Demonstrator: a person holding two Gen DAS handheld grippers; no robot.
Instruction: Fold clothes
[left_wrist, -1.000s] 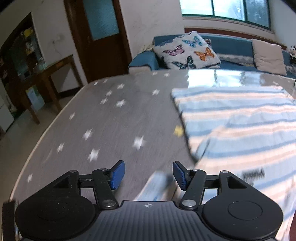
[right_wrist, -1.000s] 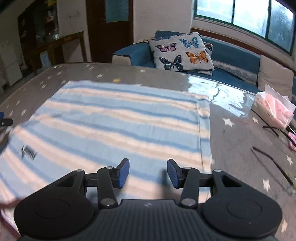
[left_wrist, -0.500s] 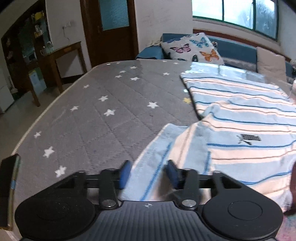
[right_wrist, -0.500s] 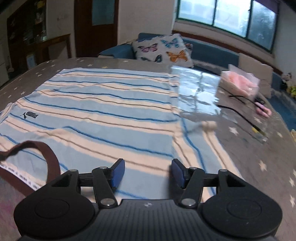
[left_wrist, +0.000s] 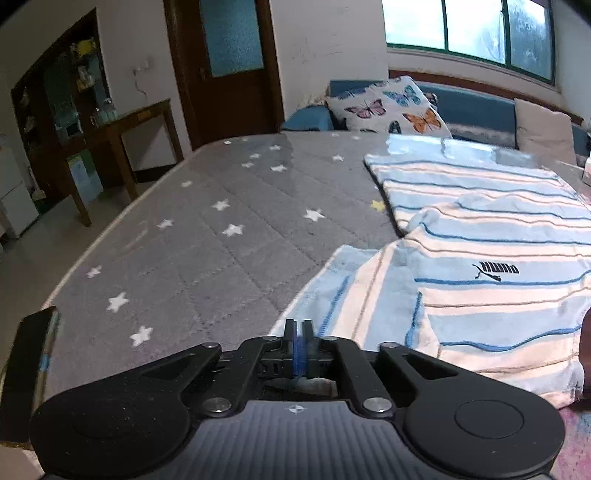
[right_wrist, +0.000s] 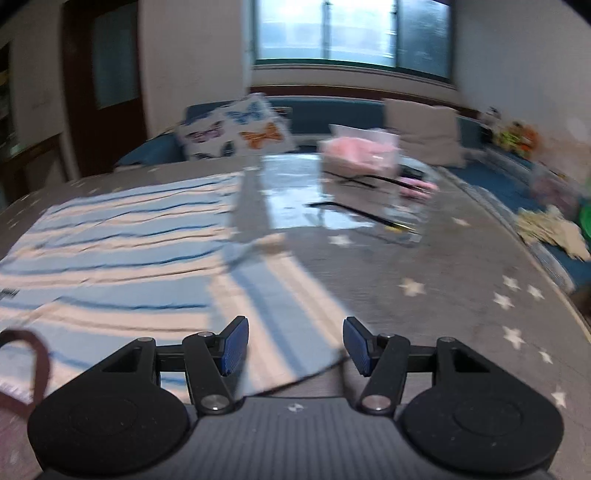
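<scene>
Both grippers differ: left gripper (left_wrist: 298, 334) pinches what appears the shirt (left_wrist: 480, 295) sleeve; right gripper (right_wrist: 295, 345) gapes wide, should seize opposite sleeve evenly.

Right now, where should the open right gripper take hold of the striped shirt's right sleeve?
Grip the sleeve's hem edge, which lies flat just ahead of the right gripper. Probably come in low from the front, sliding one finger under the thin edge.
</scene>
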